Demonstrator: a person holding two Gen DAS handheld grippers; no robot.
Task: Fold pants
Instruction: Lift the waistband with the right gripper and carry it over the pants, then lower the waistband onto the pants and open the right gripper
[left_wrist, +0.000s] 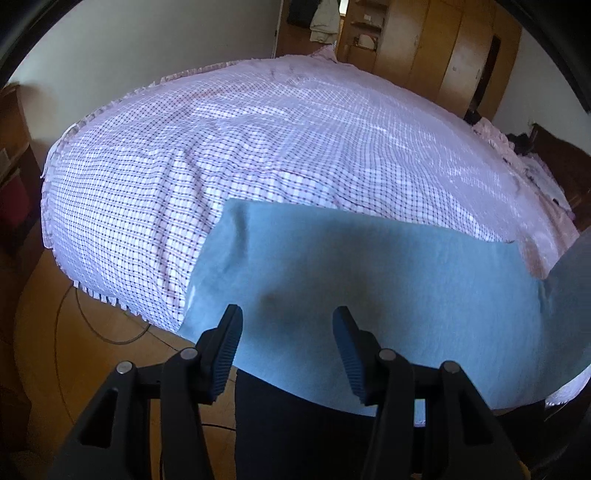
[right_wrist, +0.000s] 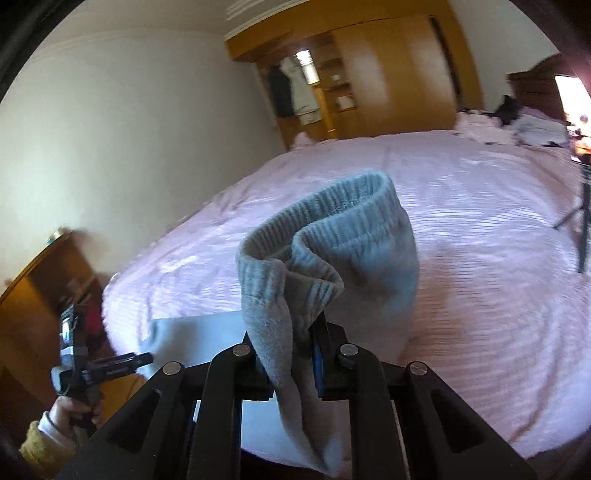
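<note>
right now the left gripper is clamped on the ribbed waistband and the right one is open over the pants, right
Not quite: the sides are swapped. In the right wrist view the right gripper is clamped on the ribbed waistband; in the left wrist view the left gripper is open over the pants.

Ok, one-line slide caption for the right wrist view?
Right gripper shut on the grey pants' ribbed waistband, lifted above the pink bed.

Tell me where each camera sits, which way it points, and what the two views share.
Left wrist: sits behind the open left gripper, looking across the checked bed cover toward the wardrobe; light blue pants lie below.
Right wrist: sits behind the right gripper, shut on the pants' ribbed waistband; the person's left hand shows.
Shared: pants, bed, wardrobe.
</note>
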